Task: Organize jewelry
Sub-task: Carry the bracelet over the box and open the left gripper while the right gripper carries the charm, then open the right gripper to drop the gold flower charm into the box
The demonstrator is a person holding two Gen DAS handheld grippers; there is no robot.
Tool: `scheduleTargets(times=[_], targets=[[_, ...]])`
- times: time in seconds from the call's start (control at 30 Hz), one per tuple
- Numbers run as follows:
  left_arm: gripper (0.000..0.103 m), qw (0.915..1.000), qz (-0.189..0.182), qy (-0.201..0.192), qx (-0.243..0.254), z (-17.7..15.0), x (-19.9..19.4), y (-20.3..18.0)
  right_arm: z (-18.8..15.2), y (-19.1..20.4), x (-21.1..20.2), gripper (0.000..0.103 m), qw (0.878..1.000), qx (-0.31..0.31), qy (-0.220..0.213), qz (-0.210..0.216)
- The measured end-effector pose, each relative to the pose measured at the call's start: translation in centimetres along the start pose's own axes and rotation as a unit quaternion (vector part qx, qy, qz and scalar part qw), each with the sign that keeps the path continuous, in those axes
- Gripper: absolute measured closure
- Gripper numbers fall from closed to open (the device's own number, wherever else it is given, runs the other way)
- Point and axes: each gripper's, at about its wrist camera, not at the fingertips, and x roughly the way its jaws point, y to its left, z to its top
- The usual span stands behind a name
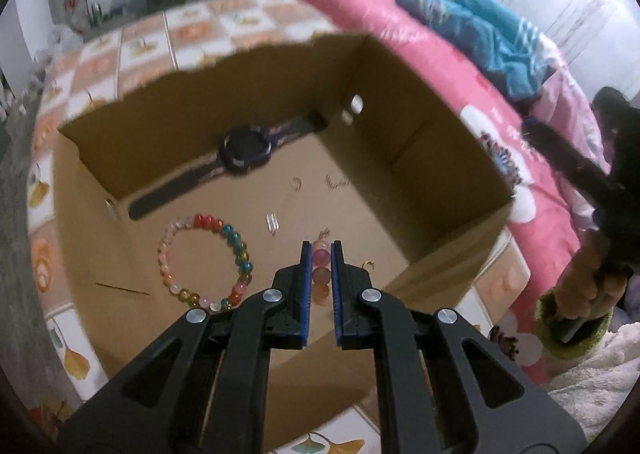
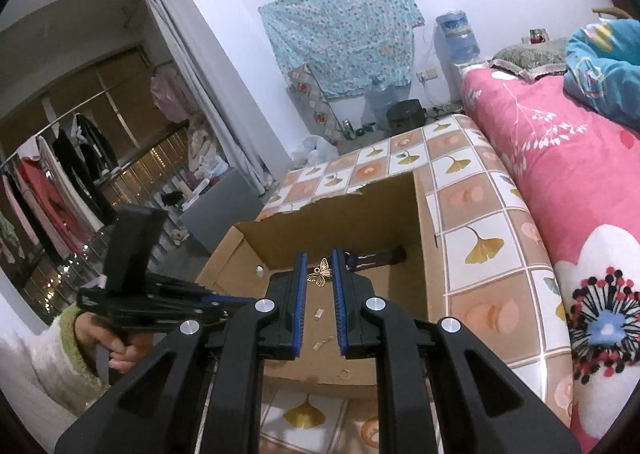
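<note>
At lower centre of each wrist view, the left claw (image 1: 321, 250) is pinched narrow on a pink bead string (image 1: 321, 268) above the cardboard box (image 1: 440, 182), and the right claw (image 2: 319, 260) nips a gold butterfly pendant (image 2: 320, 272) over it.

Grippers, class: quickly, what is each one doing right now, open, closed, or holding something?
Left gripper: closed on a pink beaded string.
Right gripper: closed on a gold butterfly pendant.

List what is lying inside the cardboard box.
Inside the cardboard box: a dark wristwatch, a multicoloured bead bracelet, and small clips and rings. The left gripper covers part of the floor.
</note>
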Motion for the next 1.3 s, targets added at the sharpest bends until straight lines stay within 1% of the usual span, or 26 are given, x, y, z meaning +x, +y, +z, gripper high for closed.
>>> scheduleTargets(times=[0.03,0.1,0.17,0.2,0.3,0.4,0.47,0.5,0.53,0.57,0.6,0.67,0.73,0.83,0.97,1.03,1.1,1.13,1.17,1.2,1.27,1.3], targets=[[0.095,0.9999,-0.004,0.012,-0.003,0.1,0.5,0.2,0.1,-0.2,0.1,0.09,1.0,0.001,0.001,-0.001],[0.095,0.9996,0.0,0.026,-0.002,0.0,1.2,0.4,0.1,-0.7,0.3,0.09,1.0,0.006,0.004,-0.003],[0.095,0.9994,-0.001,0.035,0.0,0.1,1.7,0.3,0.0,-1.2,0.4,0.09,1.0,0.011,0.007,-0.005],[0.095,0.9993,-0.009,0.036,-0.002,0.2,1.7,0.2,0.0,-1.4,0.4,0.09,1.0,0.013,0.007,-0.006],[0.095,0.9984,-0.048,0.029,-0.006,1.0,1.5,-0.5,-0.1,-1.9,0.6,0.09,1.0,0.02,0.009,-0.006],[0.095,0.9944,-0.103,0.018,-0.01,2.2,1.3,-1.6,-0.1,-2.1,0.6,0.09,1.0,0.022,0.008,-0.007],[0.095,0.9875,-0.153,0.029,-0.022,3.1,2.2,-2.2,-0.2,-2.2,0.6,0.09,1.0,0.022,0.008,-0.009],[0.094,0.9843,-0.17,0.039,-0.026,3.4,2.9,-2.5,-0.2,-2.2,0.6,0.09,1.0,0.023,0.009,-0.012],[0.093,0.9828,-0.174,0.053,-0.031,3.6,4.0,-2.8,-0.2,-2.3,0.6,0.09,1.0,0.023,0.009,-0.013],[0.09,0.9829,-0.169,0.064,-0.032,3.6,4.6,-2.9,-0.2,-2.3,0.5,0.09,1.0,0.024,0.009,-0.014],[0.081,0.983,-0.164,0.077,-0.033,3.7,5.3,-3.0,-0.3,-2.4,0.4,0.09,1.0,0.024,0.01,-0.017],[0.079,0.9846,-0.152,0.077,-0.038,3.6,5.9,-2.9,-0.3,-2.3,0.1,0.09,0.999,0.023,0.01,-0.022],[0.075,0.9863,-0.146,0.065,-0.042,3.4,5.5,-2.6,-0.2,-2.4,0.0,0.09,0.999,0.021,0.011,-0.026],[0.072,0.9884,-0.141,0.033,-0.047,3.0,3.8,-1.8,0.0,-2.2,0.1,0.09,0.999,0.017,0.015,-0.03],[0.068,0.9935,-0.103,-0.031,-0.038,2.2,0.1,-1.1,0.7,-1.6,0.9,0.09,0.999,0.01,0.031,-0.023],[0.061,0.9935,-0.084,-0.069,-0.033,1.4,-2.1,-0.6,1.2,-1.1,1.7,0.09,0.999,0.0,0.047,-0.018],[0.055,0.992,-0.061,-0.106,-0.031,0.4,-4.1,-0.2,2.0,-0.4,3.2,0.09,0.996,-0.01,0.084,-0.008],[0.05,0.9904,-0.045,-0.127,-0.03,-0.3,-5.2,0.0,2.3,-0.1,4.1,0.09,0.994,-0.013,0.106,0.001],[0.046,0.9892,-0.035,-0.139,-0.031,-0.6,-5.9,0.1,2.6,0.1,5.2,0.09,0.991,-0.013,0.132,0.01],[0.041,0.9873,-0.022,-0.154,-0.031,-1.1,-6.8,0.3,2.9,0.2,6.3,0.09,0.987,-0.012,0.158,0.017],[0.036,0.9823,0.003,-0.184,-0.032,-2.3,-8.4,0.8,3.2,0.5,8.4,0.09,0.979,-0.007,0.202,0.029],[0.032,0.9795,0.018,-0.197,-0.035,-3.0,-9.2,1.1,3.3,0.6,9.8,0.09,0.973,-0.002,0.229,0.036]])
